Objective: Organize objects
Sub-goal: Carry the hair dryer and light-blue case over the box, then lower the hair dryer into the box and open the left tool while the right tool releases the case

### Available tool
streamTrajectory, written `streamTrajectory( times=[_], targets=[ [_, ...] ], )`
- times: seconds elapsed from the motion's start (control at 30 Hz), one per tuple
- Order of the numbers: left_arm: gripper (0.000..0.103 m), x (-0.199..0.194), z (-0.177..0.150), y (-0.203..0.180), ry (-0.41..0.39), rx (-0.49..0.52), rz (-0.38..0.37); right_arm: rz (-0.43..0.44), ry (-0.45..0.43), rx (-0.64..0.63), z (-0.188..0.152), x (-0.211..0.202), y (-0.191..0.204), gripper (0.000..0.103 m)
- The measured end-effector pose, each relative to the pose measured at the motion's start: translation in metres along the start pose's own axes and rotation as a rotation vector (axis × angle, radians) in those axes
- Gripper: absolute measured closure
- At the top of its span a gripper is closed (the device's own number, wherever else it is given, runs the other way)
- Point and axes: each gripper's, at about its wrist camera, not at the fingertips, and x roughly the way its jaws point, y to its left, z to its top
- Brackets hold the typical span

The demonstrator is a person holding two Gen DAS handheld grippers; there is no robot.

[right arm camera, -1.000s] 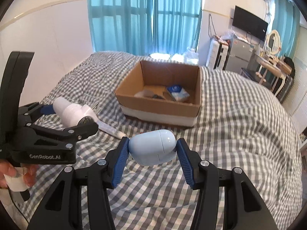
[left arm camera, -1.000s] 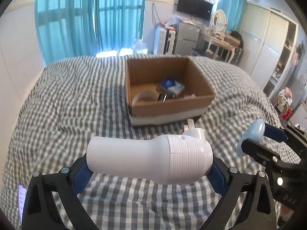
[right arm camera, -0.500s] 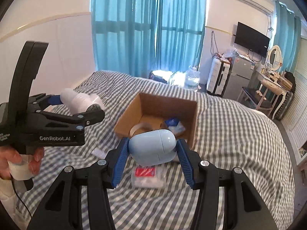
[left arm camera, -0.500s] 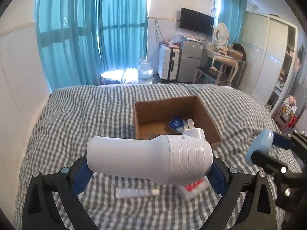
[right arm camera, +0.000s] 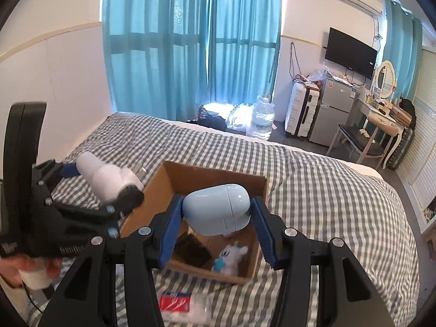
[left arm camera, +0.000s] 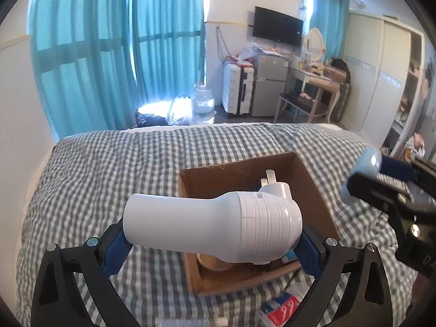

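My left gripper (left arm camera: pixel 211 241) is shut on a white plug-in device (left arm camera: pixel 215 229) with metal prongs, held above the near left part of the open cardboard box (left arm camera: pixel 316 188). It also shows in the right wrist view (right arm camera: pixel 106 177), blurred. My right gripper (right arm camera: pixel 216 224) is shut on a pale blue egg-shaped case (right arm camera: pixel 216 212), held over the box (right arm camera: pixel 212 175). The case also shows in the left wrist view (left arm camera: pixel 365 169) at the right. Inside the box lie a black item (right arm camera: pixel 192 250) and a white and blue plush toy (right arm camera: pixel 231 256).
The box sits on a grey checked bed (right arm camera: pixel 327 204). A clear packet with a red label (right arm camera: pixel 177 303) lies in front of the box, with a white tube (left arm camera: pixel 190 322) beside it. A wall runs along the bed's left side. Curtains, fridge and desk stand beyond.
Both grippers have risen and moved forward with their objects, from in front of the box to above it. The packet and tube have come into view below.
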Motion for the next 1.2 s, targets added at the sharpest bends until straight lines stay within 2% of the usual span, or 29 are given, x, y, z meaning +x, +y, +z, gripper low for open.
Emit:
streamTrajectory(
  times=[0.27, 0.5, 0.87, 0.97, 1.0, 1.03, 1.07, 1.13, 1.2],
  targets=[
    [0.002, 0.048, -0.005, -0.016, 0.016, 0.054, -0.056, -0.008, 0.036, 0.015, 0.015, 0.063, -0.014, 0.052],
    [0.002, 0.074, -0.011, -0.023, 0.022, 0.081, -0.083, -0.007, 0.061, 0.028, 0.010, 0.099, -0.024, 0.052],
    [0.001, 0.097, -0.017, -0.028, 0.051, 0.066, -0.130, 0.010, 0.099, 0.045, -0.004, 0.121, -0.026, 0.052],
    [0.000, 0.100, -0.019, -0.028, 0.076, 0.071, -0.118, 0.023, 0.099, 0.049, -0.005, 0.120, -0.025, 0.052],
    [0.000, 0.100, -0.019, -0.029, 0.080, 0.068, -0.110, 0.023, 0.091, 0.054, -0.004, 0.118, -0.025, 0.051],
    [0.000, 0.100, -0.019, -0.028, 0.087, 0.064, -0.105, 0.021, 0.079, 0.058, -0.004, 0.114, -0.025, 0.041],
    [0.000, 0.100, -0.019, -0.027, 0.095, 0.060, -0.104, 0.015, 0.059, 0.064, -0.003, 0.108, -0.025, 0.027],
    [0.000, 0.097, -0.018, -0.023, 0.113, 0.041, -0.104, 0.014, 0.027, 0.079, 0.002, 0.096, -0.029, 0.022],
    [0.000, 0.092, -0.016, -0.020, 0.122, 0.024, -0.112, 0.015, 0.009, 0.094, 0.006, 0.083, -0.031, 0.021]
  ],
)
